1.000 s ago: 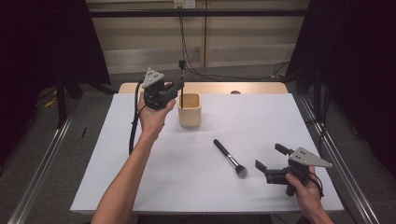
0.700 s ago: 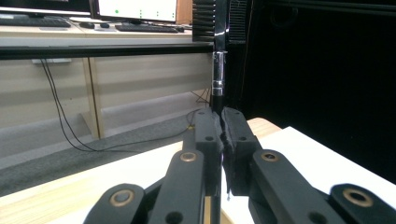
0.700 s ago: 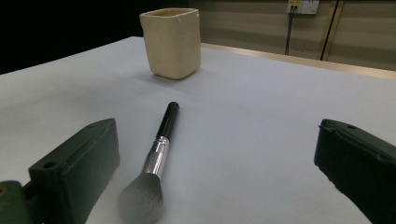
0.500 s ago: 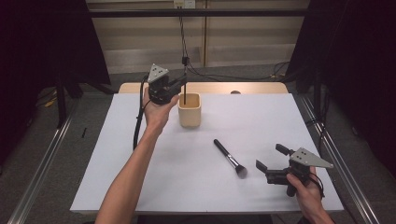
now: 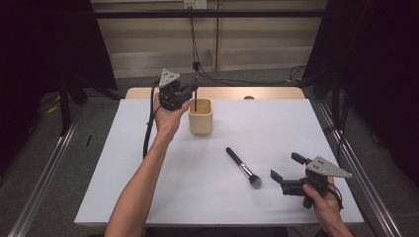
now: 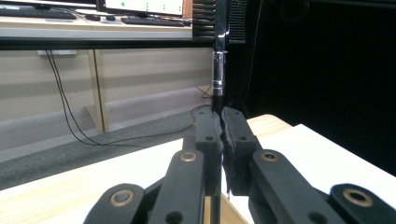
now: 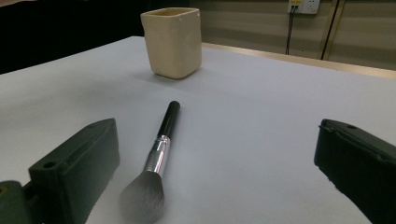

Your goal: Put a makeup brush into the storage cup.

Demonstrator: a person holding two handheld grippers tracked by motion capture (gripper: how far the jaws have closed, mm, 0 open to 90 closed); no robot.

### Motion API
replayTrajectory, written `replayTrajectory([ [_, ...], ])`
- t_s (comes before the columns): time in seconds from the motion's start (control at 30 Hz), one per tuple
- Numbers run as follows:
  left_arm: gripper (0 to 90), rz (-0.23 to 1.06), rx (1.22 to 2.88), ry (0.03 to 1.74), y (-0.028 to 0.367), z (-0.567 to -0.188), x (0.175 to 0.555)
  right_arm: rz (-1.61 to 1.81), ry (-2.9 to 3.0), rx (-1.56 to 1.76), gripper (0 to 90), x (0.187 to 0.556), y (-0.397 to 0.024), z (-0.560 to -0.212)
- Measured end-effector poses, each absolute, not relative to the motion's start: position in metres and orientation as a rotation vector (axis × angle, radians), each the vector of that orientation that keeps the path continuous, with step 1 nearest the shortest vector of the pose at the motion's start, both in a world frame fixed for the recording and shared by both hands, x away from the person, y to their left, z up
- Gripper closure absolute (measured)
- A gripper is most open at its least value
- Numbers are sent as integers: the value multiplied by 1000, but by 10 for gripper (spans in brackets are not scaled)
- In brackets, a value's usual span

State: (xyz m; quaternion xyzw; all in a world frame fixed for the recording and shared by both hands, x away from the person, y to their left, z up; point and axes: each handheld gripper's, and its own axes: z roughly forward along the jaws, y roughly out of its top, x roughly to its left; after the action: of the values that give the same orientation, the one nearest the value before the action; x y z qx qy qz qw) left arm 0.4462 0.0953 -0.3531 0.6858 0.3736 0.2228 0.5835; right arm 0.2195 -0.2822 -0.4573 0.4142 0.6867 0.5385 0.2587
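Observation:
My left gripper [image 5: 191, 93] is raised beside the cream cup [image 5: 201, 122] at the back of the table, shut on a thin black brush handle [image 5: 195, 101]. The handle stands upright with its lower end inside the cup's mouth. In the left gripper view the jaws [image 6: 219, 123] pinch the handle [image 6: 218, 70], whose silver ferrule rises above them. A black makeup brush [image 5: 242, 168] lies flat mid-table, bristles toward me. My right gripper [image 5: 284, 165] rests low at the front right, open, just right of those bristles. From there the brush [image 7: 161, 149] and the cup [image 7: 173, 42] lie ahead of the gripper [image 7: 217, 140].
A white sheet [image 5: 276, 128] covers the table, with a bare wooden strip [image 5: 267, 93] along the far edge. The left gripper's black cable [image 5: 147, 133] hangs down to the sheet. Metal rails [image 5: 44, 168] run along the floor on both sides.
My left gripper has shifted slightly right with the thin brush, whose lower end now stands in the cup's mouth. The right gripper and the lying brush have not moved.

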Motion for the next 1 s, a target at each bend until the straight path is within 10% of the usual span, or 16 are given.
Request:
replayTrajectory([
  [1.0, 862, 511, 1629, 900, 99, -381, 447, 1458, 1859, 1129, 0, 219, -283, -457],
])
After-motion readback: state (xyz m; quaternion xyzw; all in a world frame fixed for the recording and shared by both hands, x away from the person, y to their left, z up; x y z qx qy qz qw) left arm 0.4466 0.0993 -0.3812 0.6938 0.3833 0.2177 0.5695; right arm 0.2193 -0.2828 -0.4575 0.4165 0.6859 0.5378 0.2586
